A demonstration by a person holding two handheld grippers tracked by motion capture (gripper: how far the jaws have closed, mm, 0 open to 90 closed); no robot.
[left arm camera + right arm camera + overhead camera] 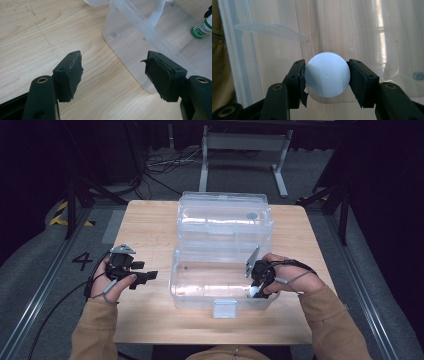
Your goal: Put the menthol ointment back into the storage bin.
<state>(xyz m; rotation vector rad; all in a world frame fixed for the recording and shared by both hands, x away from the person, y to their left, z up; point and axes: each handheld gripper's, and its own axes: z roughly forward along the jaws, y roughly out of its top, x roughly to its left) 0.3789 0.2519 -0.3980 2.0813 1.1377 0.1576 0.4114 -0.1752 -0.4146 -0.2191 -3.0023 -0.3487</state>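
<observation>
A clear plastic box point(200, 301) sits in the middle of the wooden table, its lid point(225, 215) folded back behind it. My right gripper point(254, 289) reaches down into the box's right end. In the right gripper view both pads of my right gripper point(327, 78) press on the round white top of a small bottle point(327, 74). Through the box wall point(130, 45), the left gripper view shows the bottle's white body with a green band point(201, 28). My left gripper point(148, 274) hovers over bare table left of the box, its jaws point(113, 75) wide apart and holding nothing.
The box's latch tab point(224, 309) hangs at its front wall near the table's front edge. Bare wood point(37, 37) lies left of the box. Beyond the table stand a metal frame point(245, 150) and floor cables point(165, 165).
</observation>
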